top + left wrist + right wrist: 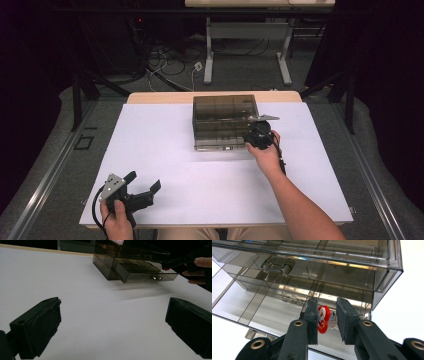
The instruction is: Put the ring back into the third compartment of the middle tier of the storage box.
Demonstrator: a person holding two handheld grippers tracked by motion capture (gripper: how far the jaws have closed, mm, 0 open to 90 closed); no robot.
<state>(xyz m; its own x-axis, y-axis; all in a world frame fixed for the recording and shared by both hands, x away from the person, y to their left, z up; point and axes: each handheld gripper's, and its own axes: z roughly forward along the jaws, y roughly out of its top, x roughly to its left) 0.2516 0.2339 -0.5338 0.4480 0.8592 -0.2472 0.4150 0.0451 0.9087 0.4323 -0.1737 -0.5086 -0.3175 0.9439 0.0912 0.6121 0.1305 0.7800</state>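
the right gripper (325, 320) has its jaws pinching a small red charm (323, 322) over the open drawer (287, 310) of the smoky organizer box (225, 122) near the tabletop's (165, 150) far edge, the drawer straight below. the left gripper (145, 187) rests well apart by the near left corner, jaws spread.

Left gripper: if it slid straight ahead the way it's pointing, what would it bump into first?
Probably the pulled-out drawer of the smoky box. The left gripper has open jaws aimed across bare white table toward it, with nothing between. Depth is hard to judge, so it might just miss.
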